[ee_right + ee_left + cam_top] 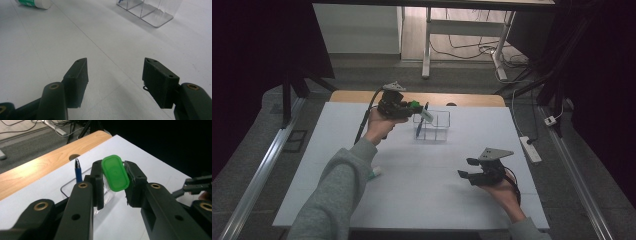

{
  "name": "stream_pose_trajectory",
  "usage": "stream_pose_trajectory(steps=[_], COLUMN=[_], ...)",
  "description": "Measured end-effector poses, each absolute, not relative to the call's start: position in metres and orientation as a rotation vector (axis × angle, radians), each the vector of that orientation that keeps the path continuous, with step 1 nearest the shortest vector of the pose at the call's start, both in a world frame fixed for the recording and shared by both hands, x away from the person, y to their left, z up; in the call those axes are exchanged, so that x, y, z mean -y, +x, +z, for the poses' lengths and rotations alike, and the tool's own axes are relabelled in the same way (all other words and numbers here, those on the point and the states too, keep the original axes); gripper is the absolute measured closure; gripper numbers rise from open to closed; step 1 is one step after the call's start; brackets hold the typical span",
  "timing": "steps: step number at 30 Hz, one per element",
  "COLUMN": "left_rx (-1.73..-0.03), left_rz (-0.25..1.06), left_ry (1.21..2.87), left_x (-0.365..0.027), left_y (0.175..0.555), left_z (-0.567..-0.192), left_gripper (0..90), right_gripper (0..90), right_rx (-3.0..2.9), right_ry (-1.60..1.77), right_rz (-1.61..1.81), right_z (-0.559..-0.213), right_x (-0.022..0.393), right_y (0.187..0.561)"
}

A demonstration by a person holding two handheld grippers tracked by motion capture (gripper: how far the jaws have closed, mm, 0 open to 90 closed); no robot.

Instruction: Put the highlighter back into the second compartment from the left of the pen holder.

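1. Above the white table point(412, 175), in the high view, a green-capped container point(419, 109) is held by the left gripper point(412, 107) over the clear divided organizer point(432, 125), where a blue pen point(419, 125) already stands. The right gripper point(469, 170) rests low near the table's right side, its jaws spread and empty.
2. In the left gripper view, the green-capped container point(115, 173) is clamped between the two pads, just above the organizer point(75, 190), beside the pen point(78, 171). The step in hand is judged to be the carry to a compartment; next, a free compartment must be lined up, the container lowered and the jaws opened.
3. In the right gripper view, the jaws of the right gripper point(115, 75) are seen wide apart, nothing between them; the organizer point(150, 12) lies well ahead, and a white tube point(33, 3) lies far left.
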State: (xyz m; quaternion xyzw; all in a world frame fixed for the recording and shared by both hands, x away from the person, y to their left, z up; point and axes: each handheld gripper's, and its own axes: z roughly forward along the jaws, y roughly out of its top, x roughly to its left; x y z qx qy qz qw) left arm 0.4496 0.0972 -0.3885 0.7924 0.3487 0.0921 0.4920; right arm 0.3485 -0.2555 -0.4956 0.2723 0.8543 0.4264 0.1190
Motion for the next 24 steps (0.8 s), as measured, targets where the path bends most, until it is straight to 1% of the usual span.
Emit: stream_pose_trajectory(steps=[6,14,24], left_rx=[-0.855,-0.873,-0.87], left_rz=[0.249,0.249,0.249], left_ry=[1.95,1.983,2.007], left_x=[-0.091,-0.08,-0.072], left_y=[0.459,0.472,0.476], left_z=[-0.39,-0.396,-0.4], left_gripper=[70.4,70.3,69.6], right_gripper=[36.9,36.9,36.7], right_rx=[-2.498,-2.503,-2.51], right_ry=[0.801,0.805,0.812], right_rz=[1.246,1.247,1.243], right_z=[-0.497,-0.497,-0.499], right_x=[0.255,0.256,0.257], right_y=[0.349,0.35,0.351])
